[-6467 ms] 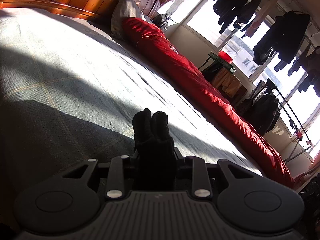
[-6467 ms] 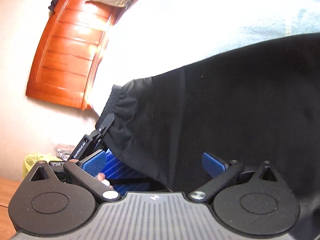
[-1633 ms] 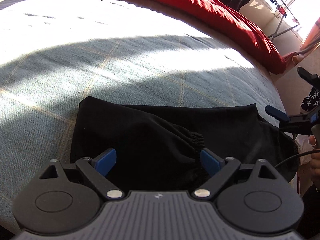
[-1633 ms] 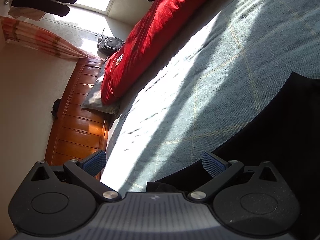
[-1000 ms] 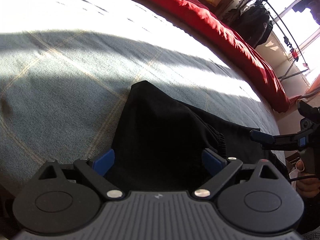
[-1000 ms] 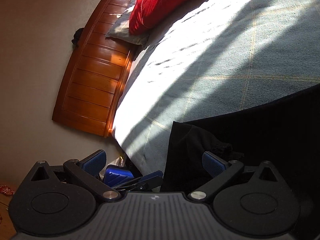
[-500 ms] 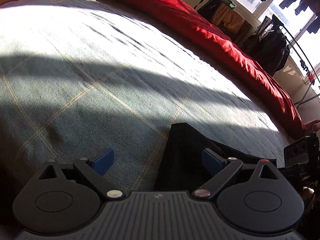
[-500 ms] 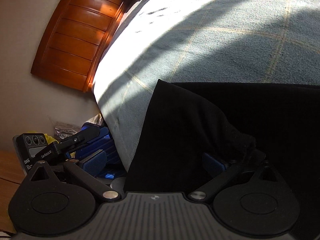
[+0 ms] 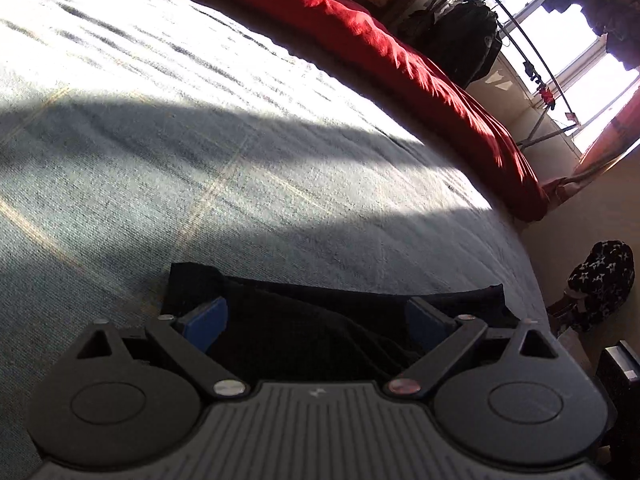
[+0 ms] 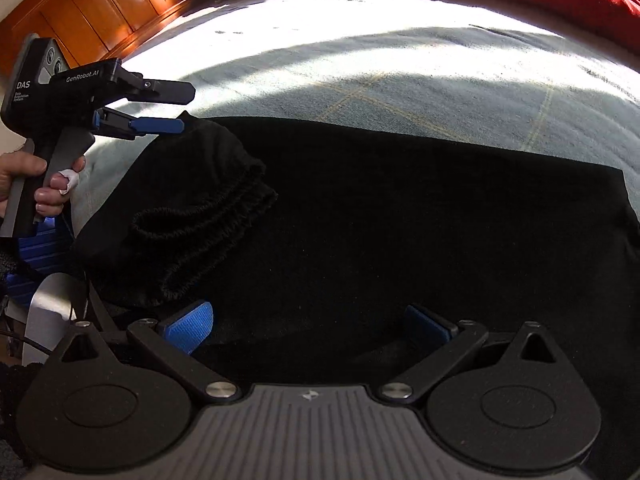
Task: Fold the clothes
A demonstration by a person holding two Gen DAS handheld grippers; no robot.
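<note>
Black fabric fills the near part of the left wrist view: we see the black garment (image 9: pixel 320 320) lying folded on the grey-blue bedspread (image 9: pixel 240 152), close to the bed's near edge, with sunlight falling in a broad band beyond it. Our left hand-held gripper (image 9: pixel 316 322) has its blue pads (image 9: pixel 204 320) spread wide over the cloth, gripping nothing. A red duvet (image 9: pixel 400 52) runs along the far side of the bed, dark clothes hang by the bright window (image 9: pixel 572 20), and a star-patterned slipper (image 9: pixel 600 276) sits on the floor at the right. In the right wrist view the black garment (image 10: pixel 400 220) spreads across most of the bedspread (image 10: pixel 400 76) ahead of us, with a ribbed elastic cuff (image 10: pixel 208 232) bunched on top at its left. Our right hand-held gripper (image 10: pixel 308 326) likewise stands open just above the cloth, empty. At the left edge we see the left hand-held gripper (image 10: pixel 160 108) from the side, its fingers parted just over the garment's corner, held by a hand (image 10: pixel 36 184) on the trigger grip. A wooden headboard (image 10: pixel 100 12) shows at the upper left.
</note>
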